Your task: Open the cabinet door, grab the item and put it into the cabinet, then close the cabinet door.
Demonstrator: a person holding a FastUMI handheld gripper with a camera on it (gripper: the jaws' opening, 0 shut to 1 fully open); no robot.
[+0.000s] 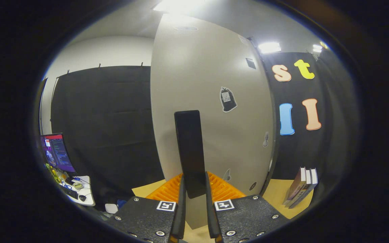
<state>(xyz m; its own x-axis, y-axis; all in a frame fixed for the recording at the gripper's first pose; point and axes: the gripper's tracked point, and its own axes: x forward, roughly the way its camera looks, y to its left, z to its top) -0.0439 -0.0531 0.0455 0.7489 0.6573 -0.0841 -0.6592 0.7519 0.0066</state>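
Observation:
A tall pale-grey cabinet door (pixel 211 101) with small stickers stands right in front of me. Its long black vertical handle (pixel 189 148) runs down between my two fingers. My gripper (pixel 194 192) is shut on the lower end of that handle, one finger pressing on each side. The door's left edge faces me at an angle, so it looks slightly swung out. The cabinet's inside is hidden behind the door.
Several books (pixel 302 189) stand on the wooden tabletop (pixel 275 195) to the right of the door. A monitor (pixel 56 153) and a cluttered white desk (pixel 79 192) sit far off to the left, in front of the black cloth wall.

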